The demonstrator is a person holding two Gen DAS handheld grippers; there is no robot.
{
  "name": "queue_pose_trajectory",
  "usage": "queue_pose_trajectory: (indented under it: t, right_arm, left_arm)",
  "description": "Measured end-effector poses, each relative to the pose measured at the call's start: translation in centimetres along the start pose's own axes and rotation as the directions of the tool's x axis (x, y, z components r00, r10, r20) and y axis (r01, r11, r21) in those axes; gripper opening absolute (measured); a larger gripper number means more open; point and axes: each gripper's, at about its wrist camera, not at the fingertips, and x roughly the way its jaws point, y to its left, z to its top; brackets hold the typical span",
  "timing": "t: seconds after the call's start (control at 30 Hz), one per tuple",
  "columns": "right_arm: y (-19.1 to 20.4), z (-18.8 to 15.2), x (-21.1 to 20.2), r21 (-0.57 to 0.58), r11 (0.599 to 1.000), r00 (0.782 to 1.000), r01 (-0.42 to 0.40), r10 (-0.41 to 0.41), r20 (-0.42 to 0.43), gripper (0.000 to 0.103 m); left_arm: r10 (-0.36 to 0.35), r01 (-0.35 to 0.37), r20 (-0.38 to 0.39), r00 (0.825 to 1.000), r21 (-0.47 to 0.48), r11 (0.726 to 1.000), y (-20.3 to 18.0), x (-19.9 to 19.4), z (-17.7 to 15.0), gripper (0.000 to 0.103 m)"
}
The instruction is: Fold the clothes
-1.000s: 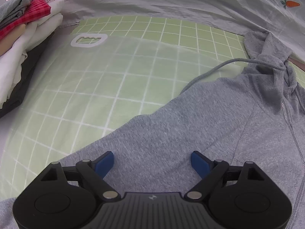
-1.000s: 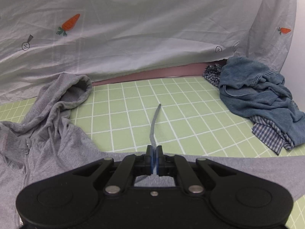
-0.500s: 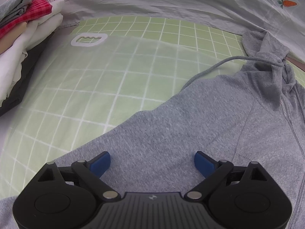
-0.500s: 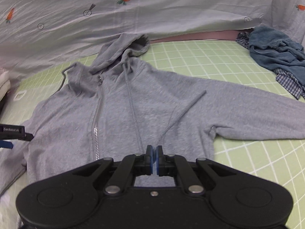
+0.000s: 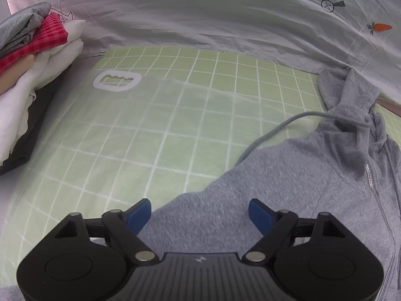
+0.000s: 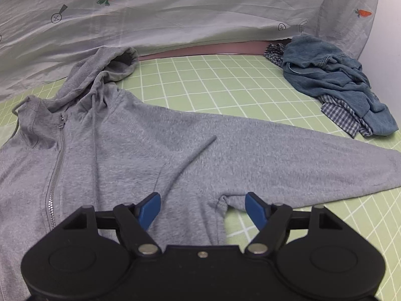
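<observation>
Right wrist: grey hoodie [image 6: 150, 150] seemingly beneath, between opening jaws.

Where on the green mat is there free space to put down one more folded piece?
Free: the green mat between the stack of folded clothes and the gray hoodie; also the patch between the hood and the denim pile. Crowded: the middle, under the hoodie's body and spread sleeve.

Bare green grid mat [image 5: 155, 135] lies between the folded stack [image 5: 32, 57] and grey hoodie [image 5: 313, 188]; crumpled denim pile [image 6: 335, 80] blocks the far corner.
</observation>
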Motion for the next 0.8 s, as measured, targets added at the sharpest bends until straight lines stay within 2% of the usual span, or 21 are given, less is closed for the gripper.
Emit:
queue_pose_trajectory:
  t: [0.07,0.13,0.3,0.37,0.47,0.7,0.8]
  right_arm:
    - [0.0,-0.1,0.3,0.01,1.0,1.0,-0.012,0.012,-0.008,0.074]
    - [0.5,-0.4,0.6,-0.008,1.0,1.0,-0.019,0.019,-0.02,0.073]
    - [1.6,-0.8,1.4,-0.035,0.999,0.998,-0.042,0.04,-0.056,0.071]
    - [1.9,-0.8,1.4,-0.041,0.998,0.997,-0.053,0.05,-0.055,0.071]
    - [1.9,-0.8,1.6,-0.039,0.998,0.997,-0.058,0.056,-0.058,0.072]
    - [1.7,-0.8,1.7,-0.028,0.997,0.996,-0.07,0.068,-0.059,0.072]
    - [1.7,-0.8,1.7,-0.028,0.997,0.996,-0.071,0.07,-0.057,0.072]
  left_arm:
    - [-0.016,0.016,0.012,1.0,-0.015,1.0,0.0,0.5,1.1,0.05]
    - [-0.034,0.034,0.02,0.999,-0.023,0.999,-0.1,1.1,2.1,0.043]
    - [-0.09,0.091,-0.014,0.996,0.099,0.991,-2.0,2.8,3.1,0.043]
    - [-0.098,0.101,-0.029,0.995,0.13,0.986,-2.5,3.2,2.9,0.043]
    - [-0.095,0.095,-0.012,0.995,0.159,0.983,-2.8,3.3,2.5,0.043]
    - [-0.083,0.082,0.003,0.997,0.126,0.989,-2.4,3.8,3.4,0.043]
    - [-0.049,0.044,0.028,0.998,0.159,0.986,-2.5,4.1,3.8,0.044]
